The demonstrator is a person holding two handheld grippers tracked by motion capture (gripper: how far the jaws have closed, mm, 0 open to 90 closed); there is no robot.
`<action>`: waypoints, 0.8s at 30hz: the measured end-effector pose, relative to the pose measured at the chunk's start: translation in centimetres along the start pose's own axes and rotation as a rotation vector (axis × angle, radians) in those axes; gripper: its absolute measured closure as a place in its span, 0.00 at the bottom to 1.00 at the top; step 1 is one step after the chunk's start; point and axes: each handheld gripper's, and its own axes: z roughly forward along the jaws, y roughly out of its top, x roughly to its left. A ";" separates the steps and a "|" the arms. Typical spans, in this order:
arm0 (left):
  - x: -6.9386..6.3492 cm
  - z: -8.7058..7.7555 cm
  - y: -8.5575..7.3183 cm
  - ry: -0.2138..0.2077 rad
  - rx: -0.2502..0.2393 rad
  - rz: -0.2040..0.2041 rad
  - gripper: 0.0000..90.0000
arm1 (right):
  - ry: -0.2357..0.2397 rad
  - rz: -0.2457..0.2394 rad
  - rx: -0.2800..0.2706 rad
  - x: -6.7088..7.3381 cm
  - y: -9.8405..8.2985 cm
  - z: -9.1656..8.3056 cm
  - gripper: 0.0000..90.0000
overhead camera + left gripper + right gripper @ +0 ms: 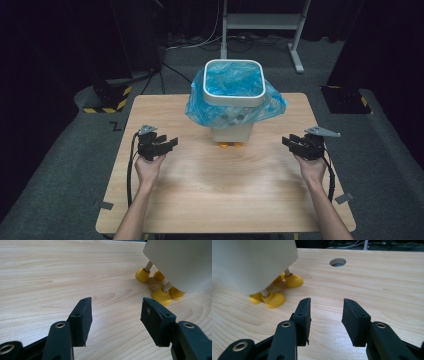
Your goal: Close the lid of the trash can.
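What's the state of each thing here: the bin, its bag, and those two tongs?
Bin: upright on its yellow feet, on the table.
Bag: blue, lining the bin, pulled over the rim, hanging loose outside.
Left tongs: open, nothing between them, apart from the bin.
Right tongs: open, nothing between them, apart from the bin.

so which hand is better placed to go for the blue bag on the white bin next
Neither clearly. Both open grippers sit at about equal distances either side of the white plastic bin with its crinkled blue bag liner. A slight edge to the left gripper: the bag bulges lower on its side than towards the right gripper.
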 end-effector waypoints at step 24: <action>0.2 2.3 -1.3 0.043 0.051 0.015 0.47 | -0.036 -0.016 0.048 -0.2 -1.2 1.7 0.65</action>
